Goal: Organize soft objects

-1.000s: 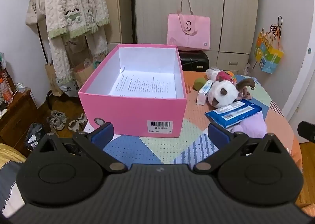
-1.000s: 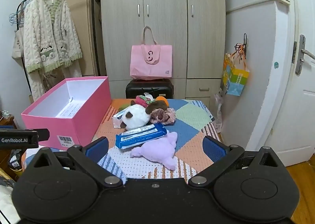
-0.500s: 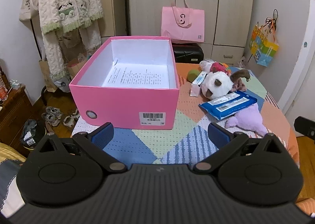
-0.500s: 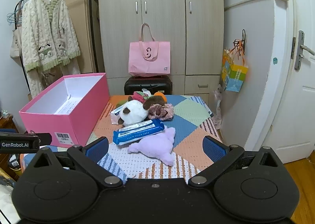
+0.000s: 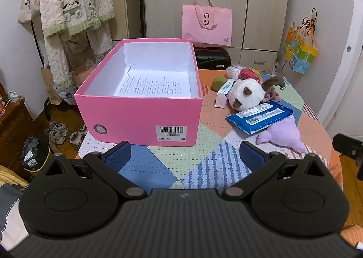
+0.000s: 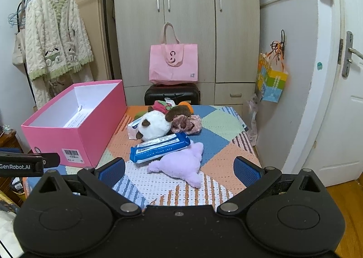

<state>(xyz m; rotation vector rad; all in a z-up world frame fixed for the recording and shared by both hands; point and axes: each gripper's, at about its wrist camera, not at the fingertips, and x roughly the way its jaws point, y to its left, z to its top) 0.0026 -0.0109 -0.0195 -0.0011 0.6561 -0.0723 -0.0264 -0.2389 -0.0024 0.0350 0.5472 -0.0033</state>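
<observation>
An open pink box [image 5: 140, 115] stands on the left of the patchwork table [image 5: 204, 167]; only a printed sheet lies inside. It also shows in the right wrist view [image 6: 68, 140]. To its right lie a white panda plush [image 6: 154, 128], a blue wipes pack [image 6: 158, 147], a purple plush [image 6: 183, 164], a brown scrunchie [image 6: 186, 122] and more soft toys behind. In the left wrist view I see the panda plush [image 5: 246, 94], the wipes pack [image 5: 261, 117] and the purple plush [image 5: 283, 135]. My left gripper [image 5: 185, 157] is open and empty before the box. My right gripper [image 6: 179, 171] is open and empty before the purple plush.
A pink tote bag [image 6: 173, 65] sits on a black suitcase [image 6: 172, 95] behind the table, before a wardrobe [image 6: 186, 19]. A knitted cardigan [image 6: 56, 37] hangs on a rack at left. A colourful bag [image 6: 271, 80] hangs at right by a white door [image 6: 340, 99]. Shoes [image 5: 56, 132] lie on the floor.
Both grippers have pulled back and risen a little, so the box and the toys look smaller and farther. Both stay open and empty. Nothing on the table has moved.
</observation>
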